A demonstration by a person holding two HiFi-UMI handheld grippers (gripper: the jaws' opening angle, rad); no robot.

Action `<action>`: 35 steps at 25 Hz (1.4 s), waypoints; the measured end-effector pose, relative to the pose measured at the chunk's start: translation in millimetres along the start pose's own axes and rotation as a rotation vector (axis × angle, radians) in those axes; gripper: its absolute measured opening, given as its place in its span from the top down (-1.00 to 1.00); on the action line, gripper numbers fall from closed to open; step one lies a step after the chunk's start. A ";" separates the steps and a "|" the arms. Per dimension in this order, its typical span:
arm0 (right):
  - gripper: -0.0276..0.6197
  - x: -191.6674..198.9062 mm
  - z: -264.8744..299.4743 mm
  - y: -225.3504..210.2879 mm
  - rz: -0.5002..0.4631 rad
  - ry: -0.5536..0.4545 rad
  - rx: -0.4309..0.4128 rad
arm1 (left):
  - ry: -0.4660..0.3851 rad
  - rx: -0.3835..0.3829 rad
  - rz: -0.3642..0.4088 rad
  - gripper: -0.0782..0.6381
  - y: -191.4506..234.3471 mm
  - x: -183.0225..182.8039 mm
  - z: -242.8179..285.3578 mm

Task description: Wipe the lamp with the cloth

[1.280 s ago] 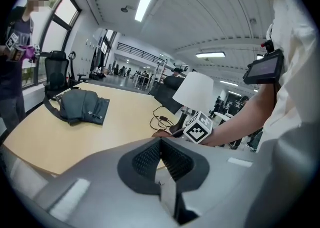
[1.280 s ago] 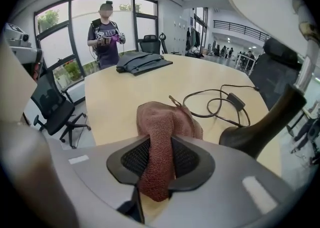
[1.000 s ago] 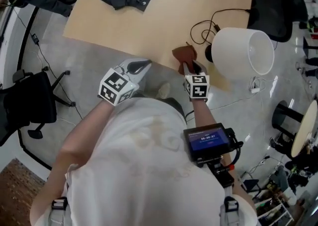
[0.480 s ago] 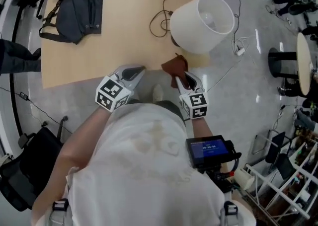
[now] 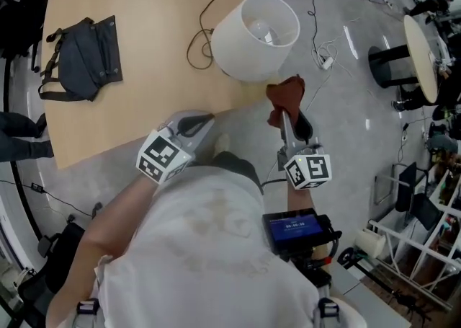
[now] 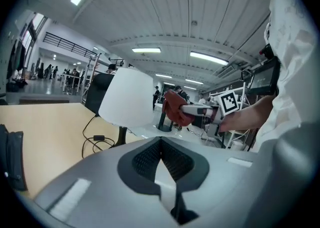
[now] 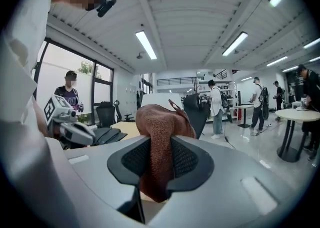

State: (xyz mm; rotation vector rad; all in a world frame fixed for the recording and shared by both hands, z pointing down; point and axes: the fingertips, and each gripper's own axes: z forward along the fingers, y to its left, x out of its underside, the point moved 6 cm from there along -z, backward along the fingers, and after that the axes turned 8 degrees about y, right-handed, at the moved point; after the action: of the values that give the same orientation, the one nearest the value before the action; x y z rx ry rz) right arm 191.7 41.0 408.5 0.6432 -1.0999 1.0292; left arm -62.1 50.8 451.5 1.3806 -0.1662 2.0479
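Note:
The lamp [image 5: 253, 37] with its white shade stands near the right corner of the wooden table [image 5: 144, 110]; its shade [image 6: 127, 96] also shows in the left gripper view. My right gripper [image 5: 284, 112] is shut on a brown cloth [image 5: 287, 91], held in the air just right of the shade and past the table's edge. The cloth [image 7: 161, 122] hangs bunched between its jaws. My left gripper [image 5: 204, 117] hovers at the table's near edge, shut and with nothing in it. From the left gripper [image 6: 160, 141] I see the cloth [image 6: 173, 106] level with the shade.
A black bag [image 5: 81, 60] lies on the table's left part. The lamp's black cable [image 5: 198, 44] loops beside its base. A round table [image 5: 423, 52] and chairs stand to the right. Several people stand in the room behind [image 7: 216, 106].
The right gripper has lifted the cloth from the table edge by the lamp's base up to beside the shade. The left gripper has shifted a little along the table's edge.

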 end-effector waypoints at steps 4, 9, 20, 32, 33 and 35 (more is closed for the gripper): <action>0.56 -46.4 7.4 -13.6 -0.027 -0.100 -0.014 | -0.043 -0.002 0.024 0.78 -5.4 -25.5 -2.3; 0.56 -92.8 26.9 -20.4 -0.089 -0.197 -0.089 | -0.060 -0.042 0.028 0.78 -8.8 -46.0 2.1; 0.55 -52.0 70.3 -24.3 -0.072 -0.072 -0.136 | -0.039 -0.122 0.032 0.78 -8.5 -61.1 24.7; 0.55 33.7 85.0 -57.9 0.019 0.137 -0.120 | -0.052 -0.131 0.059 0.78 -12.9 -81.6 38.4; 0.55 30.0 83.0 -63.9 0.034 0.129 -0.109 | -0.056 -0.132 0.061 0.78 -12.8 -84.4 39.0; 0.55 15.1 77.4 -77.3 0.078 0.086 -0.094 | -0.061 -0.131 0.063 0.78 -12.4 -89.5 40.8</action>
State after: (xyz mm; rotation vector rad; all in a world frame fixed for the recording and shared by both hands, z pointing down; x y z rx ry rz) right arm 232.0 -50.9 454.5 0.4793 -1.0979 1.0564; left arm -2.4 2.5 388.8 1.3726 -0.3674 2.0088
